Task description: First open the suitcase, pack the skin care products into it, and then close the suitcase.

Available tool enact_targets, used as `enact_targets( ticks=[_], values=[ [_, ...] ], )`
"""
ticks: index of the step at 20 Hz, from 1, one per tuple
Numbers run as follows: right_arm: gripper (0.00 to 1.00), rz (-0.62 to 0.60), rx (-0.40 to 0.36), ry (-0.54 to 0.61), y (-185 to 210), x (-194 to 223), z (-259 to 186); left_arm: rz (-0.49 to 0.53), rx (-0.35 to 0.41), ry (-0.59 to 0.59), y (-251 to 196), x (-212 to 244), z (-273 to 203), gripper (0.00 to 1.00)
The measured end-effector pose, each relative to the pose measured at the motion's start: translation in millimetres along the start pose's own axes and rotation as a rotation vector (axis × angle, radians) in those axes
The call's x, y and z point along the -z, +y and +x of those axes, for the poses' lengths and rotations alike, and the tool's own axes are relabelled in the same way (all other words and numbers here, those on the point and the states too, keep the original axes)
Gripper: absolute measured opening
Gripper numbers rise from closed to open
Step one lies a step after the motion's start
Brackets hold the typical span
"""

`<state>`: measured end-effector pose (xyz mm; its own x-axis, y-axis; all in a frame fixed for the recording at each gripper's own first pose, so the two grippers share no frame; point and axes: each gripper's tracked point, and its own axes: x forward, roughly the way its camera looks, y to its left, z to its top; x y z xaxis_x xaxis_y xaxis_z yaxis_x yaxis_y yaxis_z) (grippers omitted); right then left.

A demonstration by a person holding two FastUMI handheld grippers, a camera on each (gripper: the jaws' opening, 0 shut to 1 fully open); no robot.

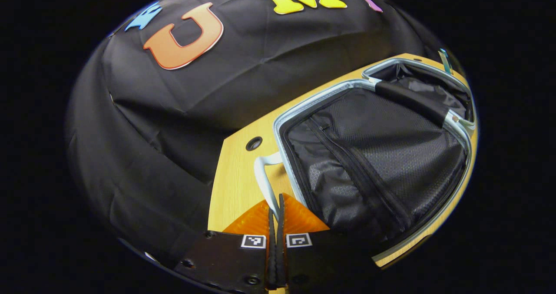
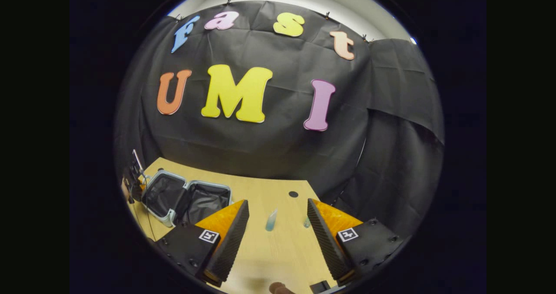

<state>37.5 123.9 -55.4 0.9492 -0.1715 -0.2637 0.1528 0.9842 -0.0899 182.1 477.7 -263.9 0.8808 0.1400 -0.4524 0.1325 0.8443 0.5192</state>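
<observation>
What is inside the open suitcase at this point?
The suitcase lies open: dark lining, a zippered divider panel and a strap. No skin care products lie in it; a bottle is on the table. Whatever is behind the zippered panel is hidden.

Your open hard-shell suitcase (image 1: 373, 155) lined in black honeycomb-textured fabric with a silvery pale-blue rim, its white curved handle (image 1: 264, 172), your light yellow wood-grain tabletop (image 2: 278, 242), a small translucent pale-blue bottle (image 2: 271, 220) on it, black-and-white square markers on your grippers
</observation>
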Motion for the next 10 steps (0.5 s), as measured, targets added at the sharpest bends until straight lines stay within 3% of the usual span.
enact_targets(
  ticks=[4,5,7,8,9,10],
  values=[
    [0.8,0.007,-0.011,0.019,5.4,-0.5,3.2,-0.142,0.029,-0.048,-2.3,3.2,5.1,0.01],
    [0.8,0.008,-0.014,0.014,6.2,-2.0,2.4,-0.169,0.037,-0.061,-2.0,2.0,6.6,0.13],
    [0.8,-0.006,-0.025,0.003,5.3,-2.2,2.1,-0.181,-0.012,-0.064,9.9,5.8,7.2,0.17],
    [0.8,-0.014,-0.03,-0.003,3.9,-2.9,3.3,-0.179,-0.016,-0.055,10.1,5.5,5.1,0.36],
    [0.8,-0.018,-0.037,-0.006,3.0,-1.9,4.3,-0.16,-0.036,-0.03,13.2,9.0,6.9,0.35],
    [0.8,-0.018,-0.045,-0.007,1.6,-1.0,7.0,-0.138,-0.07,-0.013,18.5,9.8,2.3,0.49]
  ],
)
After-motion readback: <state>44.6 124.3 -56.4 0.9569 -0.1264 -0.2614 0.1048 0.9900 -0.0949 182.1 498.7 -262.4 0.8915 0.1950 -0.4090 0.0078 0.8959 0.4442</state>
